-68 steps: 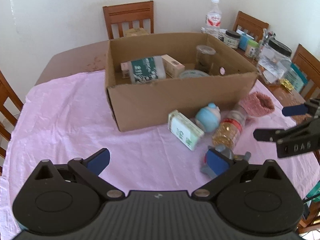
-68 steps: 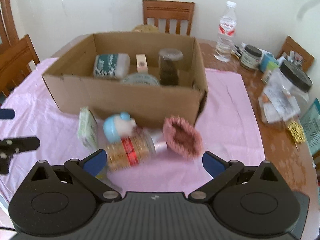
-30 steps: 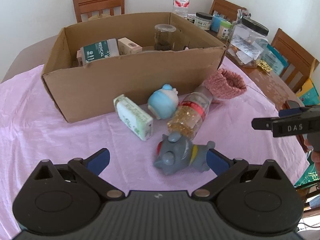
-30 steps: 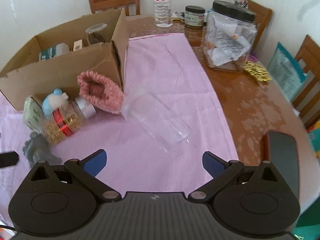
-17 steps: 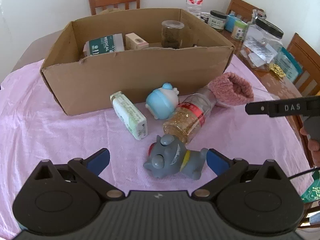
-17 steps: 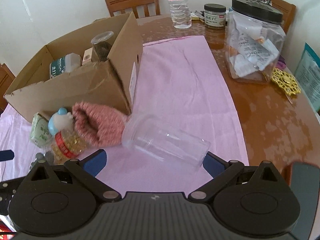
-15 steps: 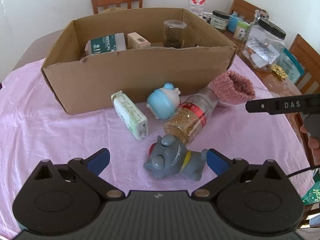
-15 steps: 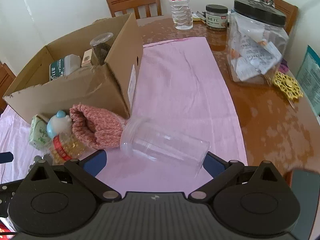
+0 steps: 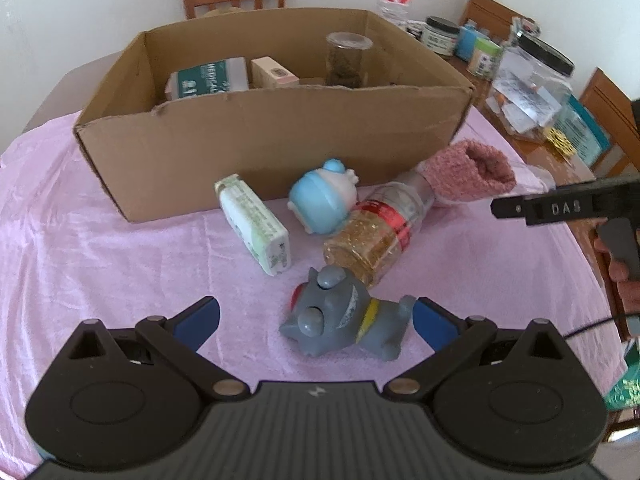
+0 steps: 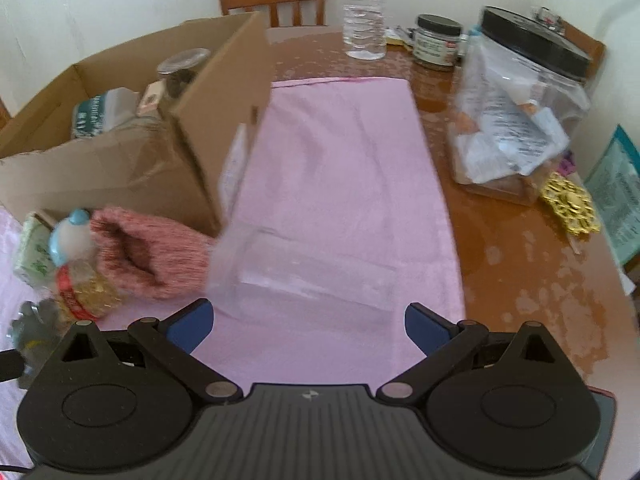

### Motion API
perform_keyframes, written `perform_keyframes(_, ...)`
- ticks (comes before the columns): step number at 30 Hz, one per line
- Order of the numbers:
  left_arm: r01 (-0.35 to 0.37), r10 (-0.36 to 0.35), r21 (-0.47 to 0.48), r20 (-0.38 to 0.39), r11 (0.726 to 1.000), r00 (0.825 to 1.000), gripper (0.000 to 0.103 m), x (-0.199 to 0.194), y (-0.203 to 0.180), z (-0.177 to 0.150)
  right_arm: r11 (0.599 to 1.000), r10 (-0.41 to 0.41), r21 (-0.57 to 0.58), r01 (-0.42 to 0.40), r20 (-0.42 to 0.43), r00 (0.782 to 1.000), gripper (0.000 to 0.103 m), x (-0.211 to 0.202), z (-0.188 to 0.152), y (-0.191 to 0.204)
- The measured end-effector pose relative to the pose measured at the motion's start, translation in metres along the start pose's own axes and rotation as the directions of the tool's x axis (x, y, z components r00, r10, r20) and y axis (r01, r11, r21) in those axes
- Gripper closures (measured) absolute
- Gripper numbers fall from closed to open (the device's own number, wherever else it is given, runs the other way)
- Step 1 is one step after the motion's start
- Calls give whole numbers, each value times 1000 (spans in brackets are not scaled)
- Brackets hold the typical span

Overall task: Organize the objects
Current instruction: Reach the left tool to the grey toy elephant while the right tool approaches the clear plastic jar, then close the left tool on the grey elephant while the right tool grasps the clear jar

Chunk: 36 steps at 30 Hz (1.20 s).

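Observation:
In the left wrist view my left gripper (image 9: 316, 320) stands open, its fingers either side of a grey toy animal (image 9: 344, 320) lying on the pink cloth. Beyond it lie a bottle of golden grains (image 9: 376, 236), a blue-and-white round toy (image 9: 322, 200), a white-green carton (image 9: 252, 224) and a pink knitted sock (image 9: 468, 172), all in front of the cardboard box (image 9: 272, 136). My right gripper (image 10: 308, 324) is open just short of a clear plastic cup (image 10: 308, 272) lying on its side beside the sock (image 10: 148, 256). That gripper (image 9: 560, 208) also shows at the right edge of the left wrist view.
The box (image 10: 132, 168) holds a medical pack (image 9: 204, 80), a small pink carton (image 9: 274, 72) and a dark jar (image 9: 348, 60). On the bare wood at the right stand a big clear jar with a black lid (image 10: 516, 120), a water bottle (image 10: 364, 12) and small jars (image 10: 436, 40). Wooden chairs ring the table.
My left gripper has come closer to the grey toy, which now lies between its fingers. My right gripper swung from the box to the clear cup and closed in on it.

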State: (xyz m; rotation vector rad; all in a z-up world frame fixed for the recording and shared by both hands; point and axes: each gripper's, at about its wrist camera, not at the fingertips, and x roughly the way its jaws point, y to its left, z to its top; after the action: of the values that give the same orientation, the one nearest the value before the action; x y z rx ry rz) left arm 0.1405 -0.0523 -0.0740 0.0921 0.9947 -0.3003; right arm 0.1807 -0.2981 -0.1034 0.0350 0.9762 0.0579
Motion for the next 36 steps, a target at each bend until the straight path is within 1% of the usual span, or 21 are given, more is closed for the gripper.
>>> perform_keyframes(4, 11, -10, 49, -14, 999, 1000, 1, 1, -2, -1, 999, -30, 28, 30, 0, 1000, 0, -2, 0, -15)
perform_keyframes(9, 27, -25, 71, -21, 997, 999, 1, 2, -4, 2, 997, 12, 71, -14, 27, 1000, 0, -9, 6, -17)
perform_keyframes(14, 41, -40, 101, -14, 994, 999, 1, 0, -7, 5, 984, 76, 161, -79, 26, 997, 0, -11, 17, -15)
perform_keyframes(17, 50, -49, 111, -11, 993, 999, 1, 0, -7, 5, 982, 55, 180, -57, 13, 998, 0, -6, 22, -12)
perform_keyframes(20, 54, -53, 118, -15, 992, 999, 1, 2, -6, 4, 987, 1, 158, 0, -5, 1000, 0, 2, 24, -6)
perform_keyframes(24, 63, -60, 130, -25, 989, 998, 1, 6, -4, 4, 994, -31, 102, 35, -36, 999, 0, 8, 22, -5)
perform_keyframes(30, 101, -96, 140, -47, 985, 994, 1, 16, -4, 4, 999, 0, 37, 2, -39, 999, 0, 7, 17, -10)
perform_keyframes(36, 131, -124, 159, -49, 979, 991, 4, 27, -8, 4, 999, 5, -42, -6, -28, 1000, 0, 9, 20, -5)
